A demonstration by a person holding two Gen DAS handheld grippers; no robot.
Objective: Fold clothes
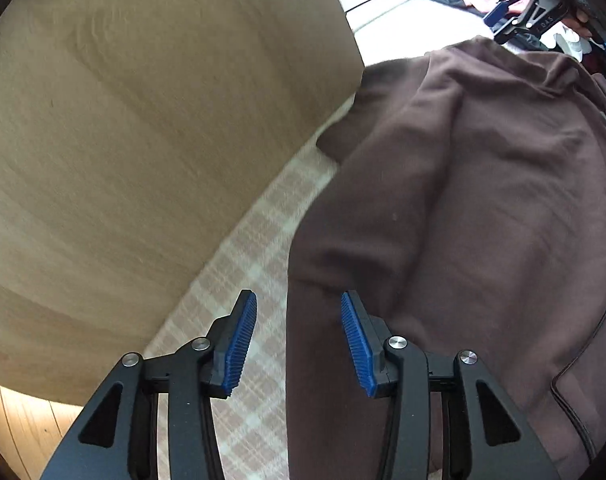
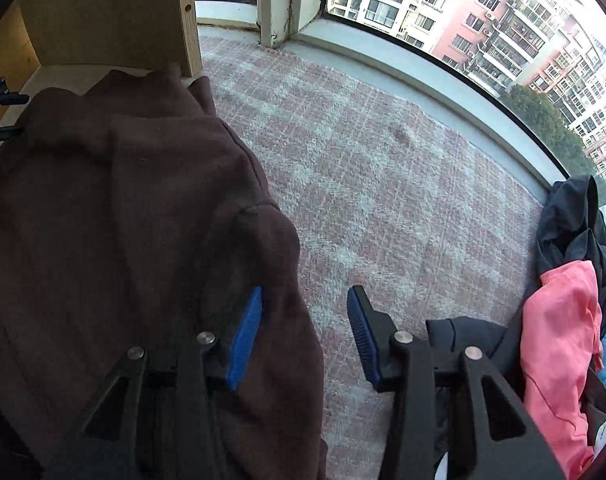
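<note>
A: From the left wrist we see the left gripper [image 1: 299, 320] with its jaws spread apart and nothing between them; the brown sweatshirt [image 1: 463, 208] fills the right half of the frame, lying on the pink plaid blanket [image 1: 255, 248].

B: And the right wrist gives us the same sweatshirt [image 2: 123, 220] on the left side of its frame, bunched in folds. The right gripper [image 2: 305, 328] has its jaws parted too, one fingertip over the cloth's edge, the other over the bare blanket [image 2: 383, 184].

A: Only our left view shows the broad wooden panel [image 1: 143, 140] filling its upper left, and the right gripper [image 1: 519, 8] small at the top right.

B: Only the right view gives us the window [image 2: 463, 20] along the top with apartment blocks outside, and a heap of clothes [image 2: 563, 300] at the lower right, pink over dark. The left finger may be touching the sweatshirt, though we cannot tell for sure.
</note>
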